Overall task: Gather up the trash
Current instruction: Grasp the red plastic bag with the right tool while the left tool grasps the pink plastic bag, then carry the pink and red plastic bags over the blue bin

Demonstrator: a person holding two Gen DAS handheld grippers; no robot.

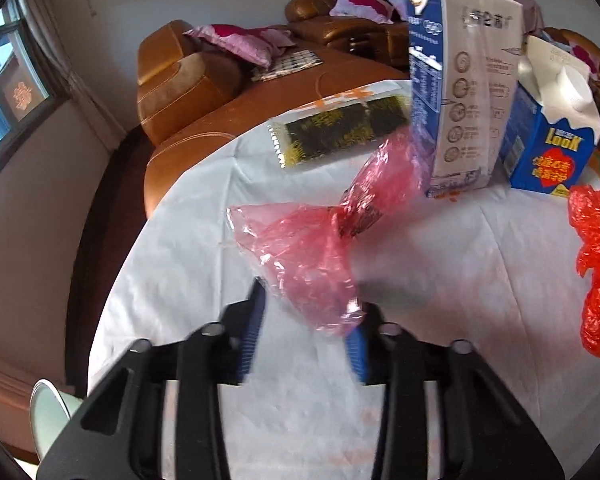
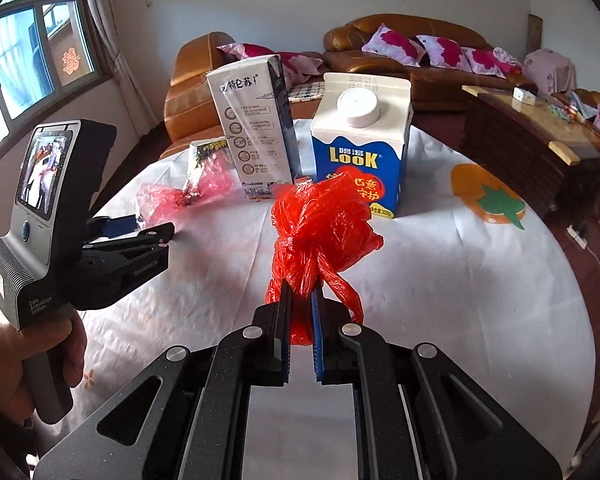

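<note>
A: Count, big to small?
B: One table [image 2: 440,280], white cover. Two cartons: tall white milk carton [image 2: 252,136], blue LOOK carton [image 2: 360,148] to its right. Two bags: pink bag [image 1: 300,248] near-left of the cartons, red bag [image 2: 320,232] in front. One snack packet [image 1: 332,128], far left.
A: Tongs?
B: Right gripper [image 2: 300,308] clenched on the red bag's knot. Left gripper [image 1: 308,312] blurred, pink bag's near edge between its fingers; contact unclear.
A: Hidden?
B: Packet partly behind pink bag.
</note>
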